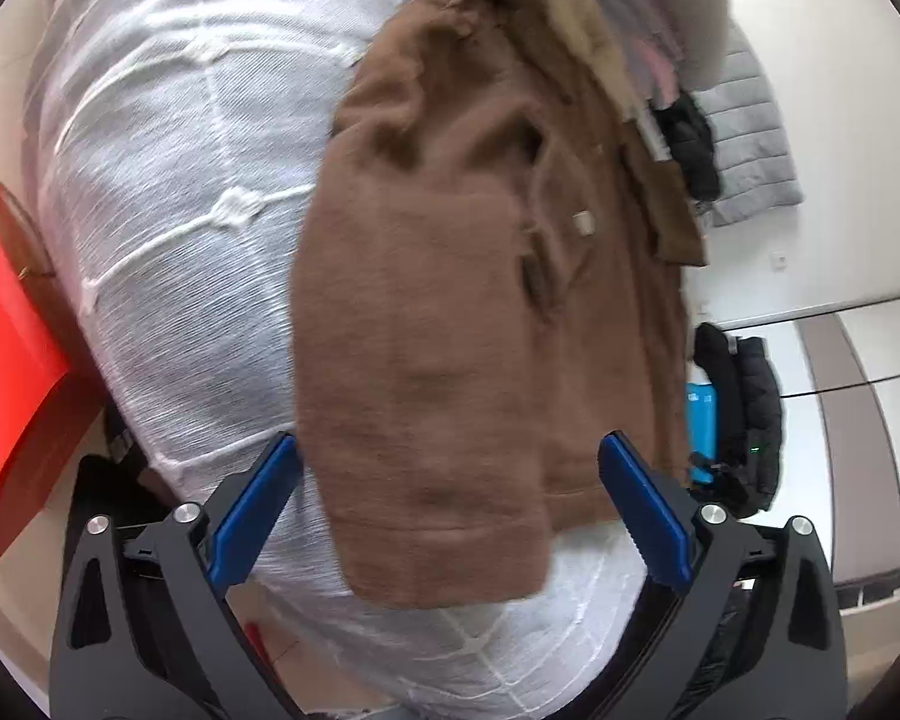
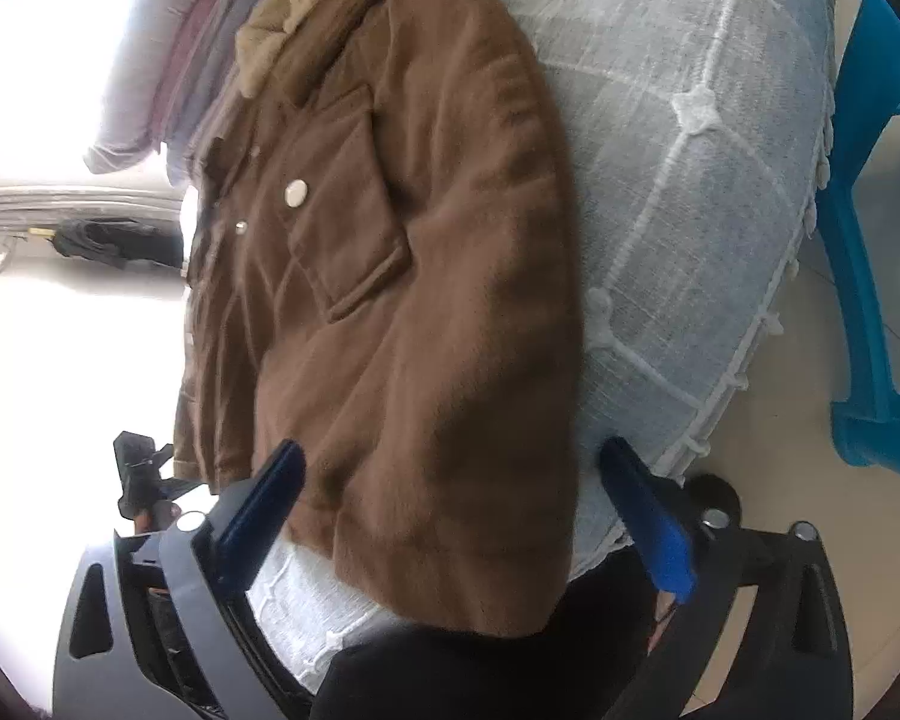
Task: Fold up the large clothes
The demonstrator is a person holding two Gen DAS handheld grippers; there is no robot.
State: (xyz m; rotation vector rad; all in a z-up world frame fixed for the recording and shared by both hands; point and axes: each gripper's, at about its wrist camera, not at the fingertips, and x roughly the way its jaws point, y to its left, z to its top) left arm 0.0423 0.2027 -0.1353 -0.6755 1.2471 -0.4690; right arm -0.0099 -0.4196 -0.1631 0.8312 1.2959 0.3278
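Brown coat [image 1: 450,330] lies on the white bedspread [image 1: 168,192]; left gripper [image 1: 450,510] and right gripper [image 2: 450,510] gape around its sleeves, unclamped

A brown fleece coat [image 2: 426,312] with a pale fur collar lies spread flat, front up, on the white-quilted bed [image 2: 702,138].

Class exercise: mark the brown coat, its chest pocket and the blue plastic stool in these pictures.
brown coat [image 1: 426,372]: left wrist view, on the near sleeve.
chest pocket [image 2: 348,216]: right wrist view, middle of the pocket panel.
blue plastic stool [image 2: 858,276]: right wrist view, on a leg.
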